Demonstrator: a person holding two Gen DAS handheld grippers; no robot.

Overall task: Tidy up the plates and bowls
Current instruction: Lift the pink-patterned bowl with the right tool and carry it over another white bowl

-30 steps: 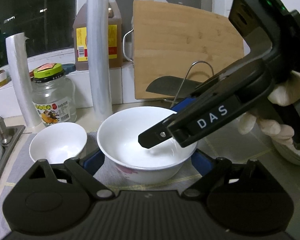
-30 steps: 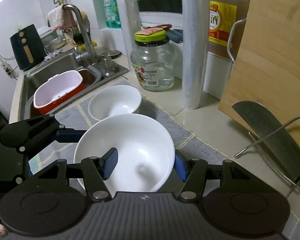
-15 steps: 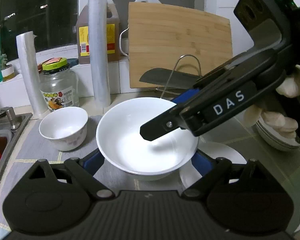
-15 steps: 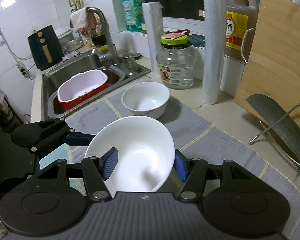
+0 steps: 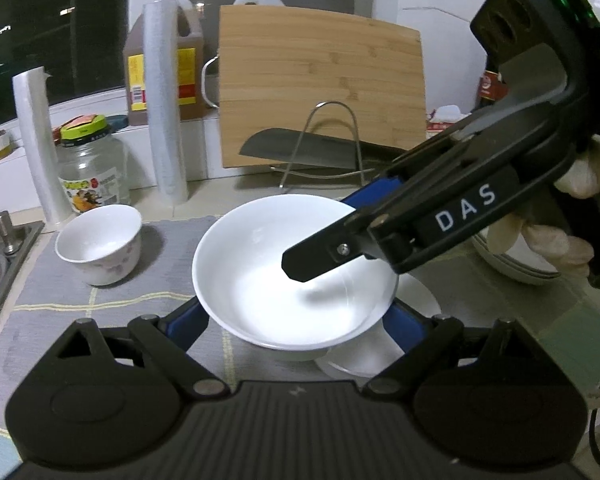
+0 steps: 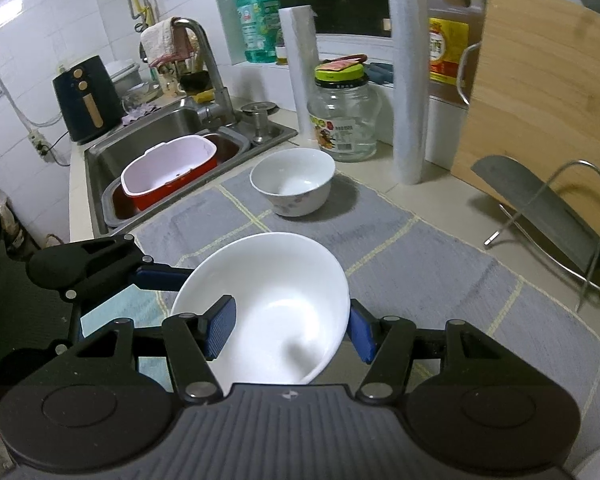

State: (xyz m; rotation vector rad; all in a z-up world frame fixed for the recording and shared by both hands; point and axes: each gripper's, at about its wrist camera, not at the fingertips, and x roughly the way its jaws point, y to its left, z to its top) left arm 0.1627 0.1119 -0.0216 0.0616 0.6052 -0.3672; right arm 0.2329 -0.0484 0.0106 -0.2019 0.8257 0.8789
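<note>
The large white bowl (image 5: 292,280) is held above the grey mat (image 6: 420,272), over a white plate (image 5: 416,300). The right gripper (image 6: 288,332) clamps its rim, one pad inside. The left gripper (image 5: 296,320) grips its sides. A small bowl (image 6: 292,184) stands near the sink (image 6: 112,160).

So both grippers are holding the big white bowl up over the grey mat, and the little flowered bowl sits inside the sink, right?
Not quite: the little flowered bowl stands on the grey mat, beside the sink, not inside it. The right wrist view shows this. The rest holds: the left gripper and right gripper both grip the big white bowl above the mat.
</note>
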